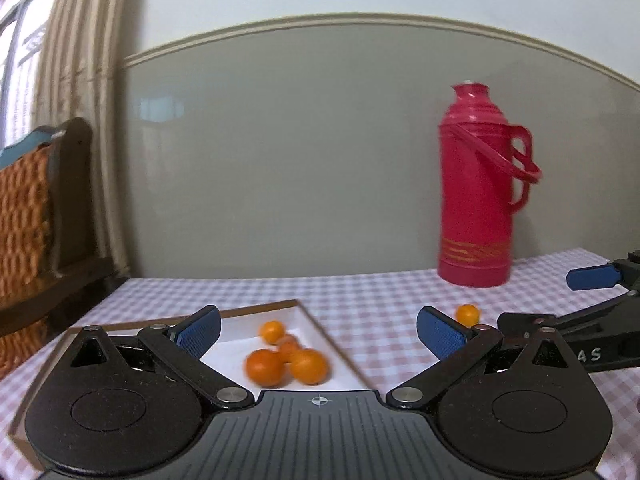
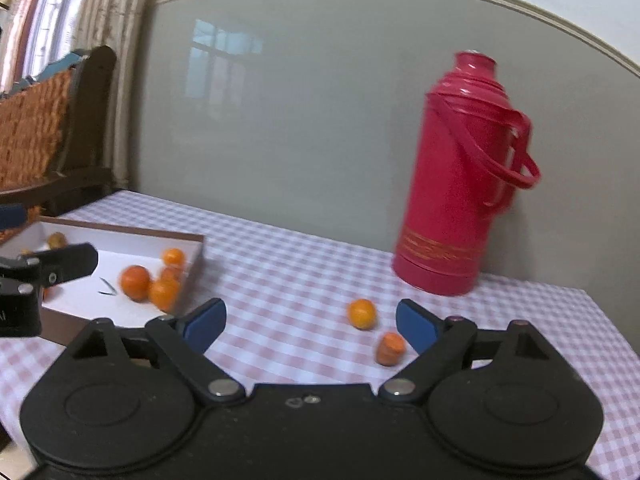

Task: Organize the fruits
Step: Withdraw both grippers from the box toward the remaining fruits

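Right hand-held gripper (image 2: 310,326) — agape, empty — near loose fruits (image 2: 362,313).

Four oranges (image 1: 286,356) in white tray (image 1: 240,320)

Home dining rm, checked tablecloth (image 2: 288,264), red thermos (image 1: 476,196), curtain (image 1: 88,80), wicker-back chair (image 2: 44,132)

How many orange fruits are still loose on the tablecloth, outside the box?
2. One orange fruit lies in front of the red flask; a second fruit lies nearer, beside the right gripper. Others may be hidden.
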Available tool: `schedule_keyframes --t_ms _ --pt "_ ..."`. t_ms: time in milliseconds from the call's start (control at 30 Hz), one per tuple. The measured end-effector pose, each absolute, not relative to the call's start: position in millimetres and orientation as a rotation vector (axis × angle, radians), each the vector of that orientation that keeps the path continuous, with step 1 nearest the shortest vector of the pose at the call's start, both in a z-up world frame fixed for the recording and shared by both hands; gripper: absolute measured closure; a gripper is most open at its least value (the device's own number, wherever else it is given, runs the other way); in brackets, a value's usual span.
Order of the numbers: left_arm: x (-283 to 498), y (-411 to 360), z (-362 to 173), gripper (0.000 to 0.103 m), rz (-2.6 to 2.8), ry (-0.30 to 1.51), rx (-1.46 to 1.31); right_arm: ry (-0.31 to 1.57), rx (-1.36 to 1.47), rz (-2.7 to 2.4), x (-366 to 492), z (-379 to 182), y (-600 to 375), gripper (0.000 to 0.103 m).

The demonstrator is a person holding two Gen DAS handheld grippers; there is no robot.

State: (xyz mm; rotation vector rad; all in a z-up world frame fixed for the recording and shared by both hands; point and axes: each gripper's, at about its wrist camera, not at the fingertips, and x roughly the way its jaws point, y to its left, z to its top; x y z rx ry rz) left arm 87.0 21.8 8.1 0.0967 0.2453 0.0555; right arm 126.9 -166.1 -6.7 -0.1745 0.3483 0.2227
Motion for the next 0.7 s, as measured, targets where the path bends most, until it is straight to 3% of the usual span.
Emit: schedule_keyframes --t_ms 233,700 --pt "110.6 4.4 3.7 0.000 0.066 0.256 0.105 0.393 -0.177 0.171 158.4 -23.3 -189.5 0.026" --pt "165.4 -31.5 -23.9 0.000 -0.005 0.335 0.124 0.497 -0.177 0.109 212.6 -53.8 -208.4 0.030"
